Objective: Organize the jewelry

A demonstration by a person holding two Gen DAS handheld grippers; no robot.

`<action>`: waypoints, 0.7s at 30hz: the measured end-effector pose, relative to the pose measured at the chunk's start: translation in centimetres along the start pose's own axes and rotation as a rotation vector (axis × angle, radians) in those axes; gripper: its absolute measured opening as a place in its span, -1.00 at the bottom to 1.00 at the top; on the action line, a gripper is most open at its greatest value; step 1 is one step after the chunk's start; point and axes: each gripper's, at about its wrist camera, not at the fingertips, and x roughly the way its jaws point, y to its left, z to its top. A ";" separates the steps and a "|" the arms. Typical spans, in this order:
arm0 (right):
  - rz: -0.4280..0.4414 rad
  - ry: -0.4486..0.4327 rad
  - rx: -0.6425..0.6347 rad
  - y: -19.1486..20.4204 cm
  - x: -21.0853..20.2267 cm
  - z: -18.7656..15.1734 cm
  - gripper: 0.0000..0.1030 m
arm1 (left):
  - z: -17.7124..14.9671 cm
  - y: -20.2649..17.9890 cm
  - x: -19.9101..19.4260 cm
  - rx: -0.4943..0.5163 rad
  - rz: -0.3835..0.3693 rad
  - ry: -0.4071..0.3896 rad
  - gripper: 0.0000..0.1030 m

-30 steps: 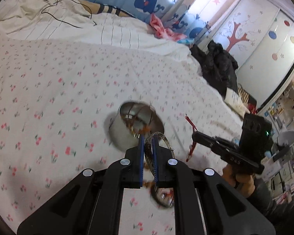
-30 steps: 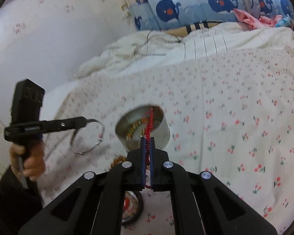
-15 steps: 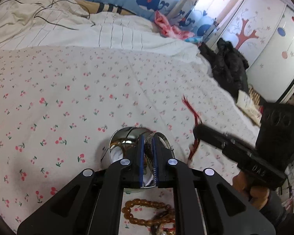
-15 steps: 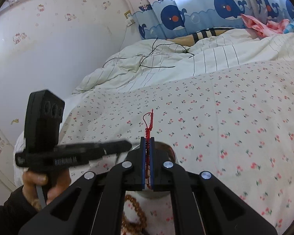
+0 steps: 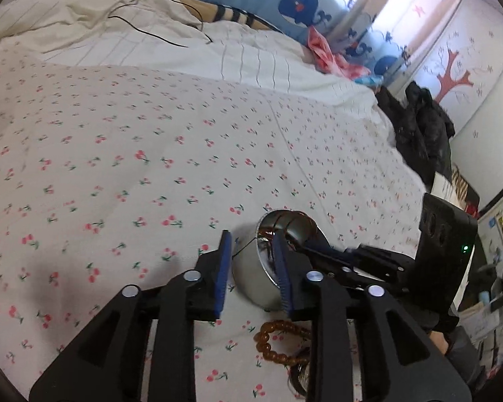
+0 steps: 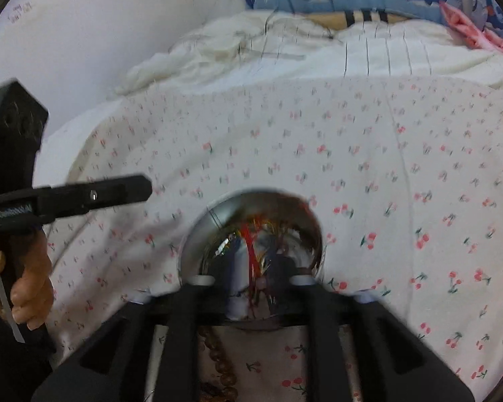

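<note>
A shiny metal bowl (image 5: 251, 278) stands on the cherry-print bedsheet and holds jewelry. My left gripper (image 5: 251, 269) is open and empty, its jaws just above the bowl's left side. In the right wrist view the bowl (image 6: 251, 231) fills the centre, with a red string bracelet (image 6: 251, 251) lying inside among other pieces. My right gripper (image 6: 251, 281) is open over the bowl's near rim, its fingertips blurred. The right gripper's fingers (image 5: 322, 258) reach over the bowl in the left wrist view. A brown bead bracelet (image 5: 278, 341) lies on the sheet in front of the bowl.
The bedsheet (image 5: 134, 167) stretches far and left. A rumpled white duvet (image 5: 117, 33) with a black cable lies at the back. Dark clothes (image 5: 422, 127) hang off the bed's right edge. The left gripper's body (image 6: 67, 197) is at the left.
Both grippers opened. The silver bangle left my left gripper and the red string bracelet left my right gripper and lies in the bowl. The right gripper came down over the bowl.
</note>
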 end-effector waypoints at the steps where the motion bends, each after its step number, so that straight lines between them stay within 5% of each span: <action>1: -0.018 -0.037 -0.005 0.0 -0.6 0.2 -0.14 | 0.1 0.2 -0.4 -0.008 -0.005 -0.007 -0.42; 6: -0.127 -0.063 -0.038 0.0 -0.6 0.5 -0.09 | 0.2 0.3 -0.3 -0.016 -0.023 -0.005 -0.34; 21: -0.097 -0.064 -0.123 1.6 1.2 0.9 0.08 | -0.4 0.1 0.9 -0.017 -0.039 0.021 -0.29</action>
